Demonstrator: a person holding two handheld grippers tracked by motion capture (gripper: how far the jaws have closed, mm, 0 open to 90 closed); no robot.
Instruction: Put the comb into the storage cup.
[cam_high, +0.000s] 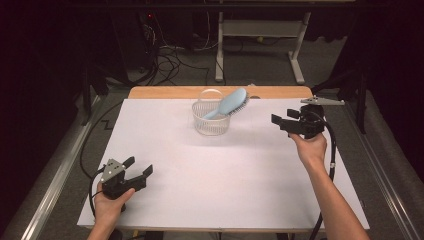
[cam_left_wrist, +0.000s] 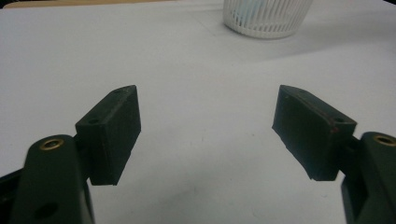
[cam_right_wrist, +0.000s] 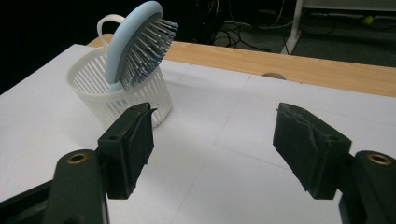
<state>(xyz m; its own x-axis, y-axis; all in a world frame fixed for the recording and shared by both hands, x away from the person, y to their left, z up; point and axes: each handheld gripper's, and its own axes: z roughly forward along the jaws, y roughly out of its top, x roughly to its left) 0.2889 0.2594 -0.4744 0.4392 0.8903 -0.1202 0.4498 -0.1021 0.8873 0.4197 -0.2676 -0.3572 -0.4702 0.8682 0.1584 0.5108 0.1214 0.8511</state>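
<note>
The pale blue hairbrush (cam_high: 231, 103) is standing handle-down in the white slatted basket (cam_high: 210, 122), its oval head leaning out over the rim toward the right of the high view. In the right gripper view the bristles (cam_right_wrist: 148, 49) are facing the camera and the head is tilting away from the basket's looped handle (cam_right_wrist: 106, 22). The basket is sitting near the far edge of the bench (cam_high: 210, 175), on the white sheet that is covering it — a strip of bare wood (cam_high: 170, 93) is showing just behind.

The right claw (cam_high: 281, 123) is hovering above the bench to the right of the basket, near it but apart, pointing toward it; its jaws are standing open with nothing between them (the pads look scuffed in its own view). The right hand (cam_high: 311, 149) is gripping it from below.

The left claw (cam_high: 137, 168) is resting low at the near left corner of the bench, well apart from the basket — its jaws are spread wide and empty, with the left hand (cam_high: 111, 202) holding it.
</note>
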